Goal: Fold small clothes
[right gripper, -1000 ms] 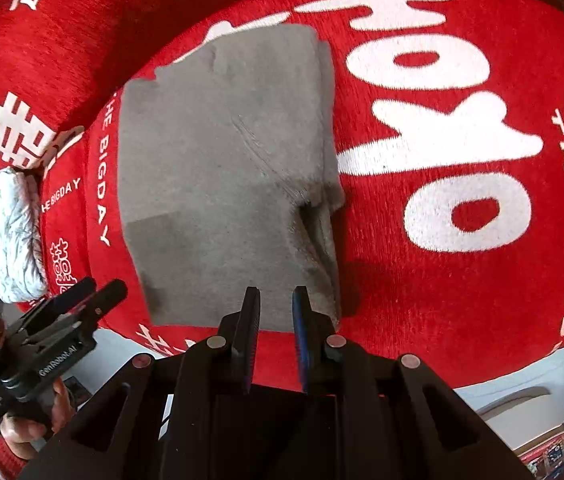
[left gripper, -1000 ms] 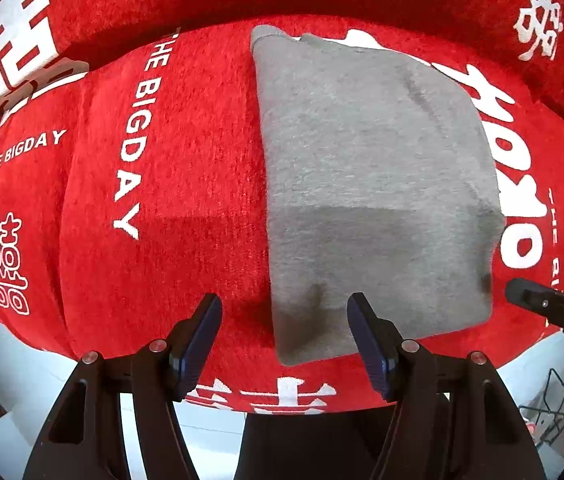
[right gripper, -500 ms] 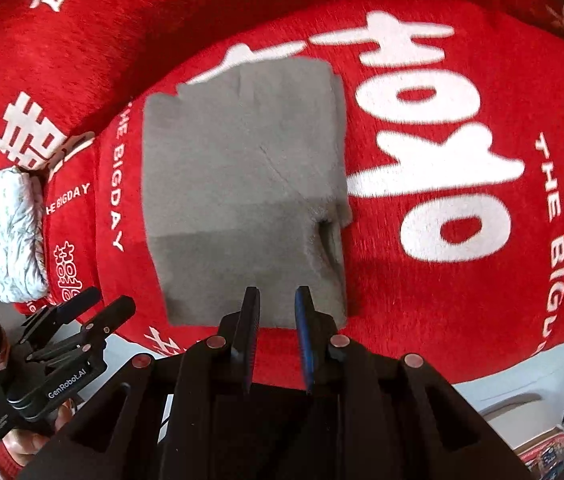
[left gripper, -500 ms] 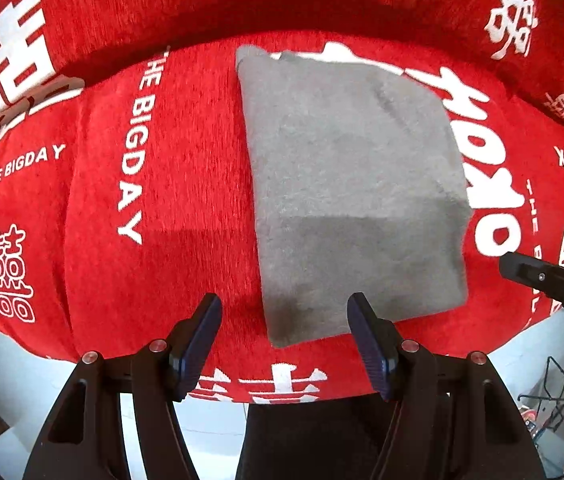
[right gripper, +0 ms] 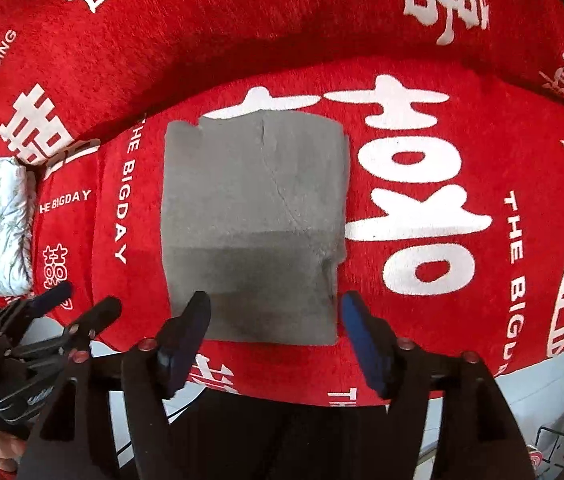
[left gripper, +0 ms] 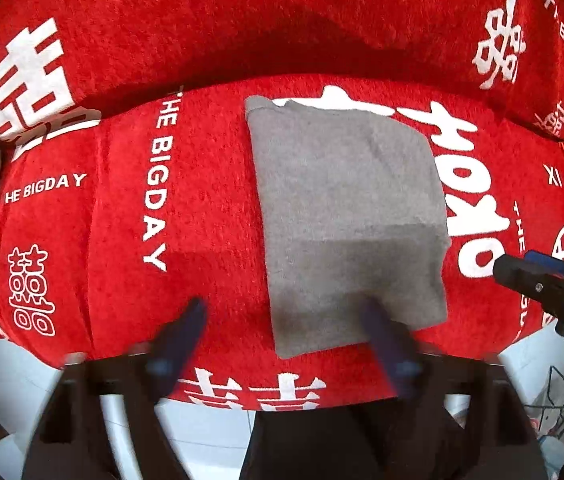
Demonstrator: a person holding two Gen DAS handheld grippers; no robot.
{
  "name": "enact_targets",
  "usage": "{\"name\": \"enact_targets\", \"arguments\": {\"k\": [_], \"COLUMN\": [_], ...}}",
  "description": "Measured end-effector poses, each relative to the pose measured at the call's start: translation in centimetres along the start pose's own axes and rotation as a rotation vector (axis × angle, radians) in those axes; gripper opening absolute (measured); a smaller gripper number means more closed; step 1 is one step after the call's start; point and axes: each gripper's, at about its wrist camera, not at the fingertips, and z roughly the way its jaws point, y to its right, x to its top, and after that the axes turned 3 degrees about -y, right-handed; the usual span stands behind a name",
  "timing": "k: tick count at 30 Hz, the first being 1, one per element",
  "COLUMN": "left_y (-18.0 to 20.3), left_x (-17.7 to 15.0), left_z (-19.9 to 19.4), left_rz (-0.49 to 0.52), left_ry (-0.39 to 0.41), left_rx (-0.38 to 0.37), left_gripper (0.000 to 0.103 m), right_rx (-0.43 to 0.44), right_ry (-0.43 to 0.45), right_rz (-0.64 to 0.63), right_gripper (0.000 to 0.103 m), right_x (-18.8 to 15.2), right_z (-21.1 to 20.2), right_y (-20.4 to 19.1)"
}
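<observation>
folded grey garment point(right gripper: 254, 220), red cover point(right gripper: 441, 300), tongs point(right gripper: 276, 336) spread

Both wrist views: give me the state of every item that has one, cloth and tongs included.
Grey cloth: folded into a flat rectangle on the red blanket, held by nothing.
Left tongs: open, jaws have just been opening, nothing gripped.
Right tongs: open, jaws have just been opening, nothing gripped.
White bundle: rolled up at the blanket's left edge.
</observation>
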Motion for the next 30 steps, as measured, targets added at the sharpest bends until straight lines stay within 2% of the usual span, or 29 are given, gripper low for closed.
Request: {"name": "enact_targets", "arguments": {"k": [4, 6, 8, 14, 30], "left_y": [-0.3, -0.5, -0.6, -0.4, -0.3], "left_x": [0.0, 0.1, 0.2, 0.3, 0.6], "left_z": [-0.9, -1.3, -1.7, -2.5, -3.1], "left_rz": [-0.021, -0.040, -0.053, -0.040, -0.058], "left_ry": [0.023, 0.024, 0.034, 0.060, 0.057], "left_rx": [0.003, 0.003, 0.008, 0.048, 0.056], "left_gripper": [0.093, 0.093, 0.093, 0.093, 0.093], "right_rx": [-0.045, -0.081, -0.107, -0.143, -0.172], "right_ry": [0.030, 0.048, 0.060, 0.084, 0.090], "right_rz": [-0.016, -0.033, -0.043, -0.033, -0.023], "right_gripper": [0.080, 0.087, 0.103, 0.103, 0.103], "right_x": [-0.2, -0.2, -0.2, -0.1, 0.2], "right_z": [-1.0, -1.4, -1.7, -2.1, -2.9], "right_y": [-0.4, -0.7, -0.8, -0.7, -1.1]}}
